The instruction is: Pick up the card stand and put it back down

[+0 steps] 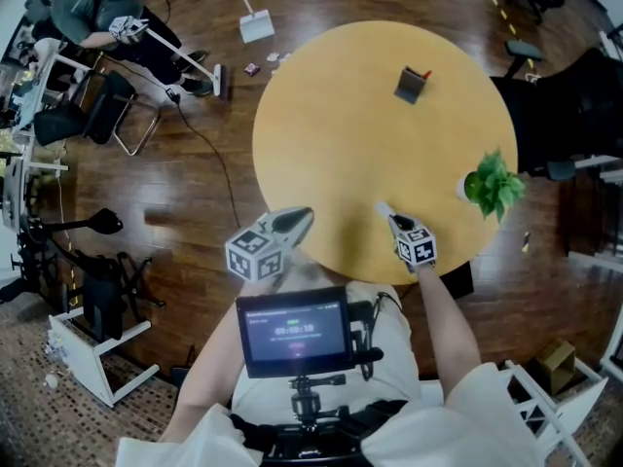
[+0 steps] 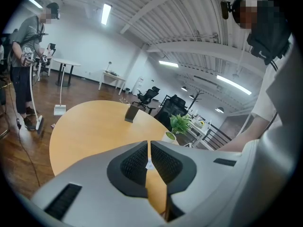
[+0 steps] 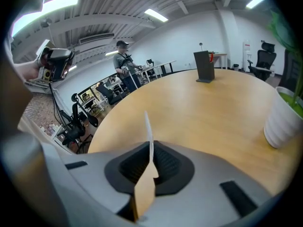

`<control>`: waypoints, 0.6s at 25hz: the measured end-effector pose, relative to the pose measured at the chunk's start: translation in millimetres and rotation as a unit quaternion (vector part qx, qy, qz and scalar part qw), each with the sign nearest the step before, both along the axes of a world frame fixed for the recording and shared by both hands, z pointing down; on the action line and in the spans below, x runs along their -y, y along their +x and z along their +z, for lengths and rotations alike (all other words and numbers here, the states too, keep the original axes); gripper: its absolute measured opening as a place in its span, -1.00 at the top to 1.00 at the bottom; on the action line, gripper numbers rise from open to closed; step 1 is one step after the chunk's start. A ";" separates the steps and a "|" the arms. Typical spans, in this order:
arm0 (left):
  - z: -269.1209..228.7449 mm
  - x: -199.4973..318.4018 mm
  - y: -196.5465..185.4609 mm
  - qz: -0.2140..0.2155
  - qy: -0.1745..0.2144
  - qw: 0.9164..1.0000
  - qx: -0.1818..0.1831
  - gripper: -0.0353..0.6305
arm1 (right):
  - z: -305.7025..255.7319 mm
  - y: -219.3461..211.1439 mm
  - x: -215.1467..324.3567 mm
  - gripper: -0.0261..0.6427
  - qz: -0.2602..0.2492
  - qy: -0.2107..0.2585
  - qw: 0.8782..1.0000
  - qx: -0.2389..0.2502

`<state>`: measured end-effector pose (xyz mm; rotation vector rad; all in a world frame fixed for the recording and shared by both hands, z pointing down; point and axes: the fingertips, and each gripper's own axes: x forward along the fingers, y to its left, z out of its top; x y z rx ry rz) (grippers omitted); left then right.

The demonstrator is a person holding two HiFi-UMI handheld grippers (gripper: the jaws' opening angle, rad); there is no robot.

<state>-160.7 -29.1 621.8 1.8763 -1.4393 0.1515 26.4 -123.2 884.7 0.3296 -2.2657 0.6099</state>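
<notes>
Currently your left tongs (image 2: 149, 144) sit pressed together, and your right tongs (image 3: 150, 148) pinch a thin white strip (image 3: 147, 126). Your dark, slanted card stand (image 1: 410, 85) stands on the round, smooth tan surface (image 1: 331, 144), well beyond the leafy potted plant (image 1: 492, 185).

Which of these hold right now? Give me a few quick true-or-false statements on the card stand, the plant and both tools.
1. The card stand stands upright on the far side of the table. True.
2. The right tool is gripping the card stand. False: it is over the table's near edge, jaws together, well short of the stand.
3. The potted plant sits at the centre of the table. False: it stands at the right edge.
4. The left tool holds nothing. True: its jaws are together, with only the tabletop showing past them.
</notes>
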 end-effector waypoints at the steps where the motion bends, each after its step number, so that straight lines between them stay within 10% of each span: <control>1: -0.1 0.3 -0.2 0.001 0.000 1.000 0.000 0.86 | -0.5 -1.0 -0.5 0.84 0.000 0.000 1.000 0.005; 15: -5.0 9.9 2.2 0.021 0.009 1.000 -0.002 0.86 | -58.4 -1.7 9.4 0.85 0.021 0.021 0.998 0.058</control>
